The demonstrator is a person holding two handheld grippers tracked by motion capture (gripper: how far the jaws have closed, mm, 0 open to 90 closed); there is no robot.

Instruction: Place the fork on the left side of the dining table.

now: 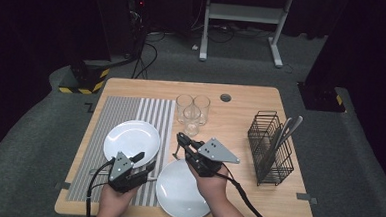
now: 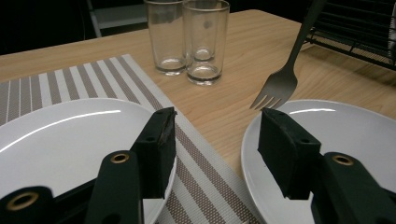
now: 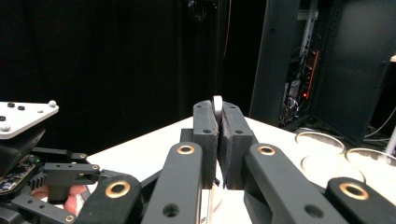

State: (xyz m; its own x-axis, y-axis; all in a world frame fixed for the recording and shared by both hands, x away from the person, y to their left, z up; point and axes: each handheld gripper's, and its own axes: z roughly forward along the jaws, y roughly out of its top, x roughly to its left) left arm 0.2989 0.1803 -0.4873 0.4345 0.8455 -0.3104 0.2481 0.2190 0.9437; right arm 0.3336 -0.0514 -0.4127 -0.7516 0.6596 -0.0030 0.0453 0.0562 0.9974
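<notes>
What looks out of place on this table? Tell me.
The near plate sits askew: it overlaps the right edge of the striped placemat and lies mostly on bare wood, while the far plate lies wholly on the mat. A fork hangs tines-down from the shut right gripper. Nothing looks spilled or broken.

A silver fork [image 2: 282, 79] hangs tines-down over the white plate [image 2: 355, 135].

Glasses [image 1: 193, 112] behind two plates [image 1: 132, 142], rack [image 1: 270, 147] at right
</notes>
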